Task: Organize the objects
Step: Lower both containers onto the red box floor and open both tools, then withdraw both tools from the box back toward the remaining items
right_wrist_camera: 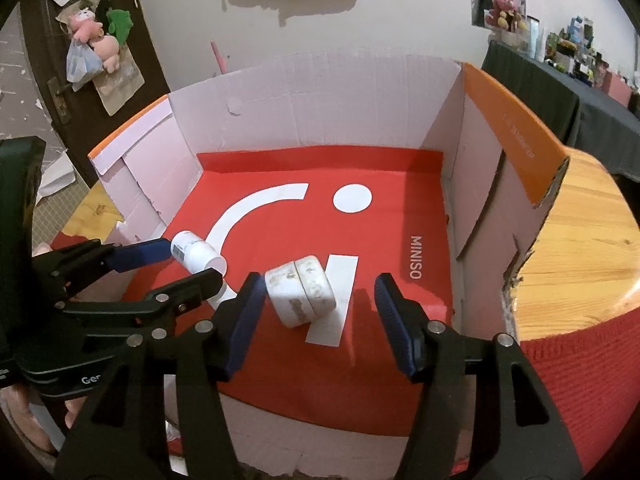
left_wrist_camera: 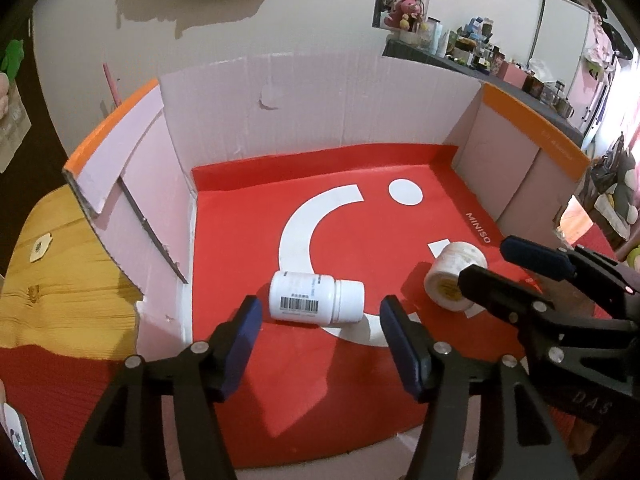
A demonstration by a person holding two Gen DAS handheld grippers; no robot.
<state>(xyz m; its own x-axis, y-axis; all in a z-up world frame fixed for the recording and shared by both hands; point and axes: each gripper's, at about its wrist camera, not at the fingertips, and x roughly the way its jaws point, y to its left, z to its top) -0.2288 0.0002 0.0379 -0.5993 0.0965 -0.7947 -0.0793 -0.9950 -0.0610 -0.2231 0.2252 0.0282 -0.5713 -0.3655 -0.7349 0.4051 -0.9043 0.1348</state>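
A white bottle [left_wrist_camera: 316,299] with a barcode label lies on its side on the red sheet [left_wrist_camera: 248,220] that lines the cardboard box [left_wrist_camera: 320,100]. My left gripper [left_wrist_camera: 320,314] stands open just over it, one pad at each end and neither touching. To the right a short white jar [left_wrist_camera: 448,276] lies on its side. In the right wrist view the jar [right_wrist_camera: 300,292] sits between the pads of my right gripper [right_wrist_camera: 320,286], close to the left pad and far from the right one. That gripper is open. The bottle [right_wrist_camera: 198,254] shows there between the left gripper's fingers [right_wrist_camera: 140,256].
The box's walls stand on three sides, with orange-edged flaps [right_wrist_camera: 516,132] on the left and right. The box rests on a wooden table [right_wrist_camera: 580,232] with a red cloth [right_wrist_camera: 580,380] at the near edge. Bags and soft toys hang on the wall behind.
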